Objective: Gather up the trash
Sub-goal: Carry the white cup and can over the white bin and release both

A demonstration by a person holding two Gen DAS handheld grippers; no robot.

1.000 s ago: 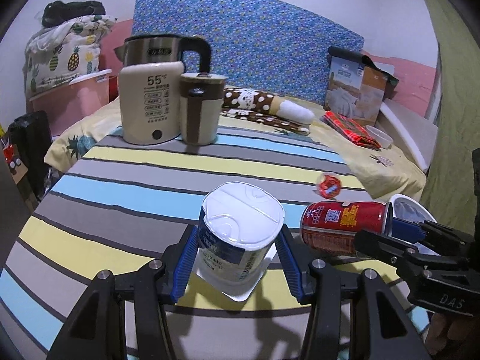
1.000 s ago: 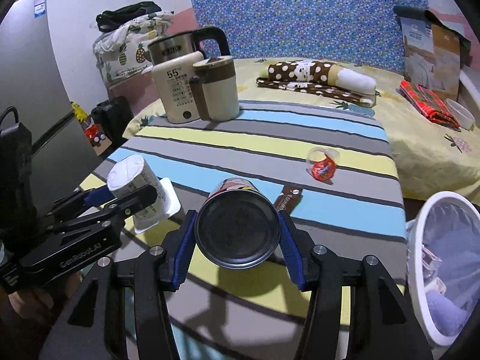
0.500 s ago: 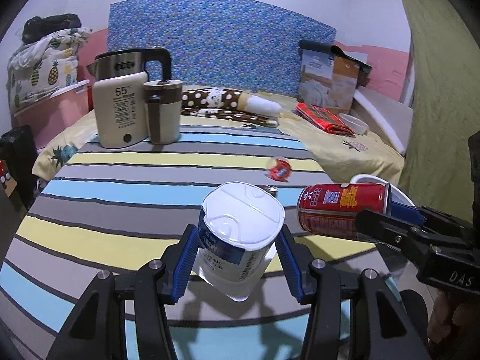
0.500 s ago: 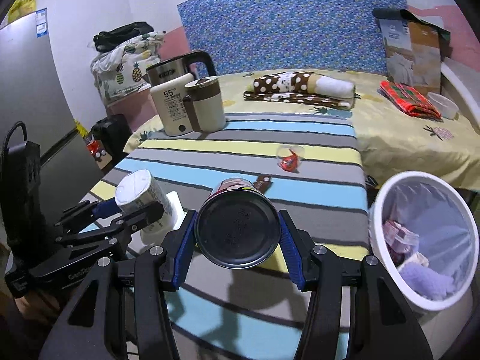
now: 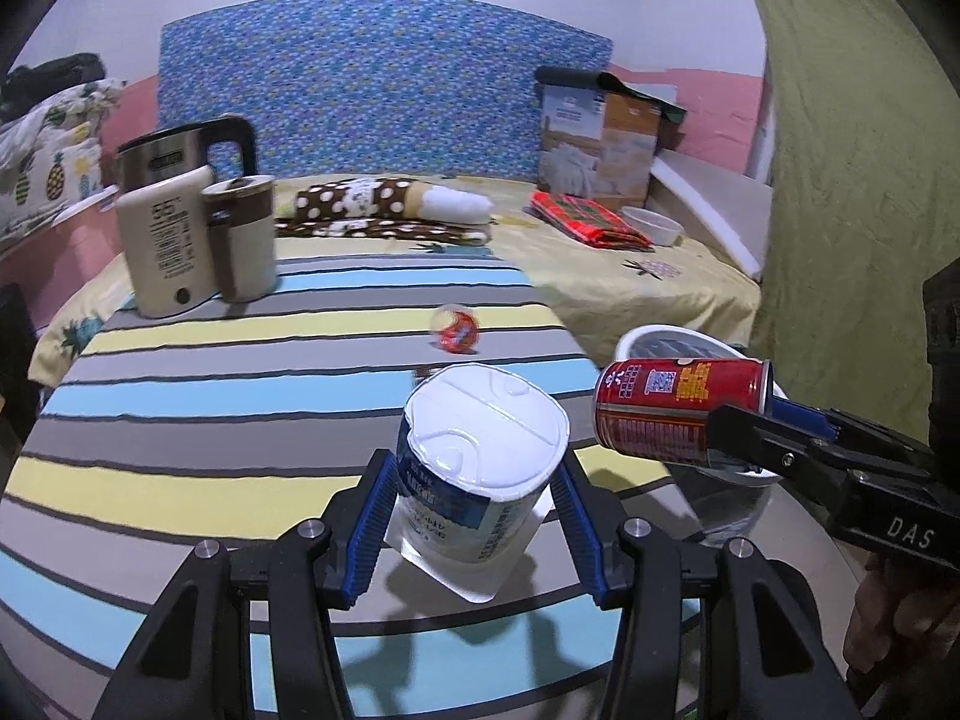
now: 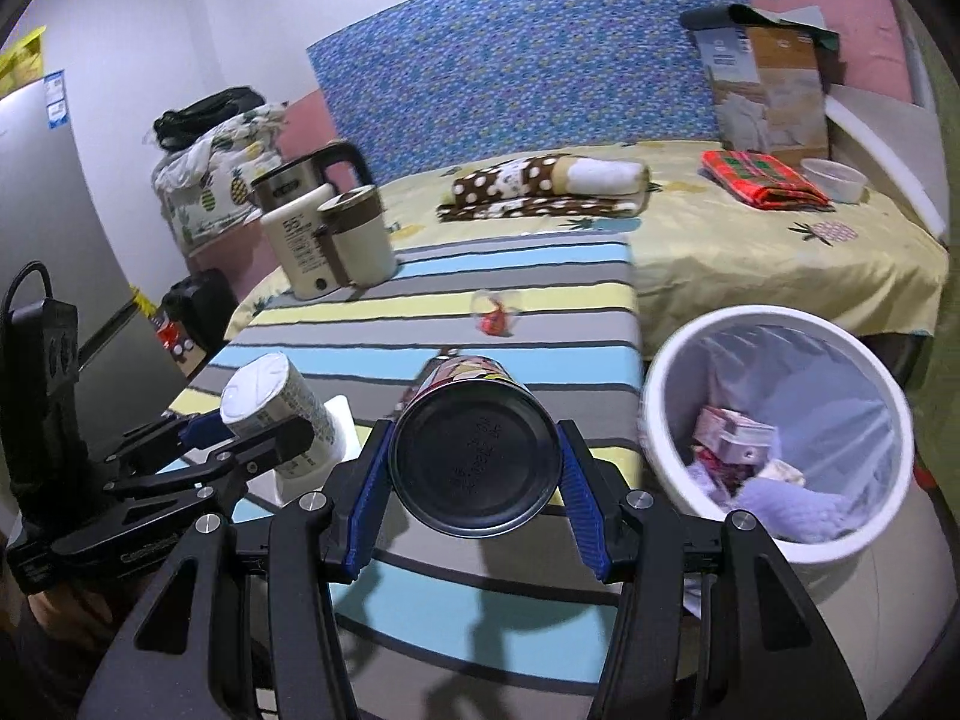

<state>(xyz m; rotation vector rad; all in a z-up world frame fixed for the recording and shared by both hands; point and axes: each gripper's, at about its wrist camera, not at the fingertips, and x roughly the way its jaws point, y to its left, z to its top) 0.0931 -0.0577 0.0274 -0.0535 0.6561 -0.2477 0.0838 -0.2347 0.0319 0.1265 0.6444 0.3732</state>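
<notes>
My left gripper (image 5: 474,513) is shut on a white yogurt cup (image 5: 480,456) with a sealed foil lid, held above the striped table (image 5: 180,396). My right gripper (image 6: 474,501) is shut on a red drink can (image 6: 474,450), its dark bottom facing the camera; the can also shows in the left wrist view (image 5: 678,414). The white trash bin (image 6: 774,420), lined with a bag and holding some trash, stands to the right of the table, close to the can. A small red wrapper (image 5: 457,329) lies on the table.
A beige kettle (image 5: 168,228) and a brown-and-cream mug (image 5: 240,237) stand at the table's far left. Behind is a bed with a dotted cloth roll (image 5: 390,210), a red cloth (image 5: 591,219), a small bowl (image 5: 654,225) and a cardboard box (image 5: 600,150).
Both grippers have lifted their items off the table and moved right toward the bin. The bin has come fully into the right wrist view.
</notes>
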